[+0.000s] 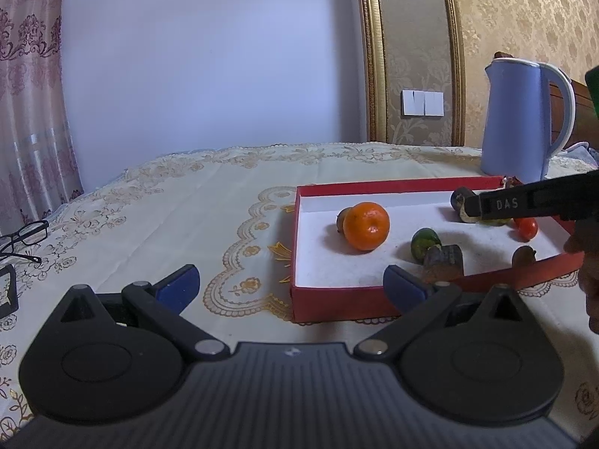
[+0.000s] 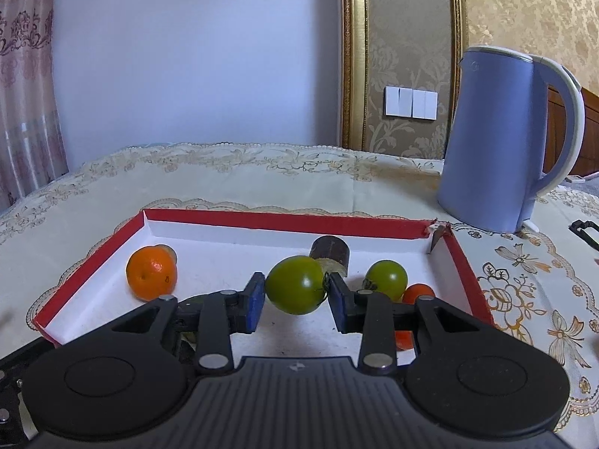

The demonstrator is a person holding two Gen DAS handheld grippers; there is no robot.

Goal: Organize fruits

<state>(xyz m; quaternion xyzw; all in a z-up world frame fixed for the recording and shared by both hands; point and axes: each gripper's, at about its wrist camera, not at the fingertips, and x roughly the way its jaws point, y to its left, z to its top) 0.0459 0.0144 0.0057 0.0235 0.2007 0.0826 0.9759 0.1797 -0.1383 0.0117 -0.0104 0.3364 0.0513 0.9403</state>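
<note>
A red box with a white floor lies on the patterned cloth. My right gripper is shut on a green tomato, which hangs just above the box floor. Around it in the box are an orange, a second green tomato, a small red tomato and a dark stubby piece. In the left wrist view my left gripper stands wide open over the near wall of the box, holding nothing. The right gripper reaches in from the right, far beyond the orange.
A blue kettle stands just behind the box's far right corner. Black glasses and a black item lie on the cloth at the far left. A hand shows at the right edge.
</note>
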